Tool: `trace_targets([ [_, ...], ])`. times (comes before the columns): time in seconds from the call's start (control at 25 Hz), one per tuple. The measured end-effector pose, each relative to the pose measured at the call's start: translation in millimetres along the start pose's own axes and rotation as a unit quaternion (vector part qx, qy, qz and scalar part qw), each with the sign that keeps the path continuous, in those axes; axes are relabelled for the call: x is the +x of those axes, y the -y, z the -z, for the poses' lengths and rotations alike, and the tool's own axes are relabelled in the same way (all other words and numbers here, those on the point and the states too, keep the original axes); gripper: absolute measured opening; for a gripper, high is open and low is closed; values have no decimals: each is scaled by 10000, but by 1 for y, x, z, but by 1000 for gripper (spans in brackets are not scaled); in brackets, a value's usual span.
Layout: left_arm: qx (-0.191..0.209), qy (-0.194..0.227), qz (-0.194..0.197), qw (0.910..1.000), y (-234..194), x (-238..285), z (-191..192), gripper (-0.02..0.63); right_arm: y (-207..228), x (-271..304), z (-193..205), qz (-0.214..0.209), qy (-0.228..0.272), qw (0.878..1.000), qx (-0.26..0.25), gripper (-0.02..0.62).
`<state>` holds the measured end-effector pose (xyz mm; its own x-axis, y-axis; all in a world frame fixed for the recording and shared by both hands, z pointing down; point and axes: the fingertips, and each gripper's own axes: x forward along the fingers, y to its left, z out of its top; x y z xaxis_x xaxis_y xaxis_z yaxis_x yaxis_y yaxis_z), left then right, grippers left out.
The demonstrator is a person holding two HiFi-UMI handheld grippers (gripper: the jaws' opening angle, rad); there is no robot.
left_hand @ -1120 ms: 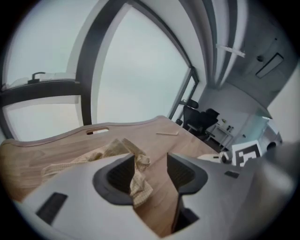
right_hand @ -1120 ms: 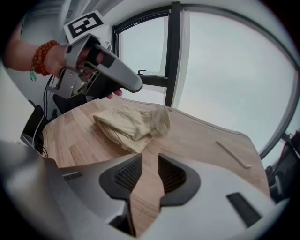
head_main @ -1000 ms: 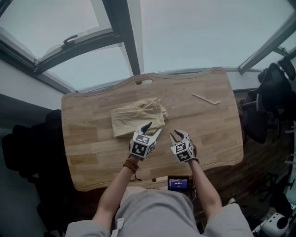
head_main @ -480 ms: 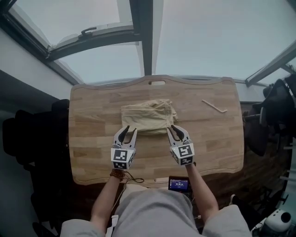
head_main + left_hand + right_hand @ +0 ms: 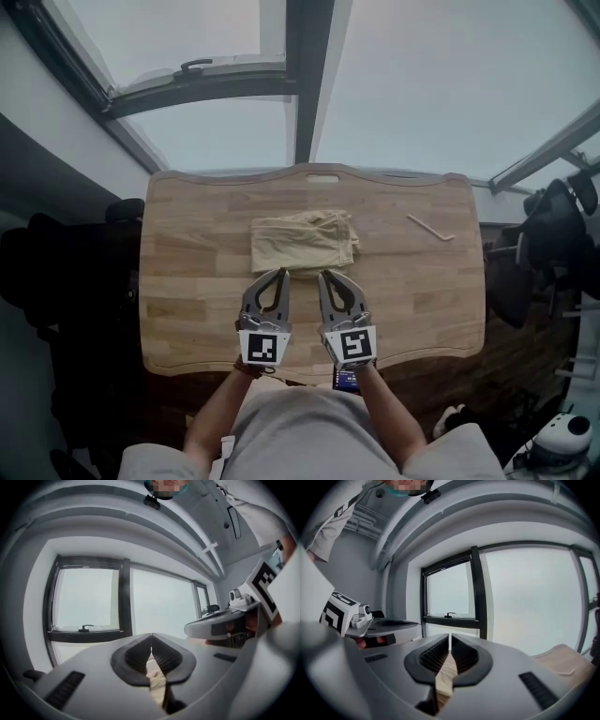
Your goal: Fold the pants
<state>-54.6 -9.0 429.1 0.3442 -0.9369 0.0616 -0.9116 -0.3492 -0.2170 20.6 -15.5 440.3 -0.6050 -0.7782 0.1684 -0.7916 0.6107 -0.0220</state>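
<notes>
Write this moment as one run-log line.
pants folded on table | left claw shut, empty | right claw just closing, now shut, empty

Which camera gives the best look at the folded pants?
The head view: the whole folded pants lie on the table. Both gripper views face the window, showing at most a pale sliver behind shut jaws.

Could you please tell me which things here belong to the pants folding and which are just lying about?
Job: folded pants; wooden table; left hand-held gripper and right hand-held gripper, jaws just closed, empty.
Lying about: thin stick; small screen.
</notes>
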Motion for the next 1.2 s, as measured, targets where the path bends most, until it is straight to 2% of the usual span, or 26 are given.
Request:
trace_targets([
  [0.36,-289,-185,116,9993,13,-16,21,8,-26,-7,22,-48,-393,9992,-60,3],
  [0.88,-309,-281,195,9989,13,-12,29,8,-23,-6,33,9,-515,9986,-107,3],
  [1.2,-386,-352,187,9985,14,-9,34,8,-19,-4,45,-33,-764,9970,-123,3],
])
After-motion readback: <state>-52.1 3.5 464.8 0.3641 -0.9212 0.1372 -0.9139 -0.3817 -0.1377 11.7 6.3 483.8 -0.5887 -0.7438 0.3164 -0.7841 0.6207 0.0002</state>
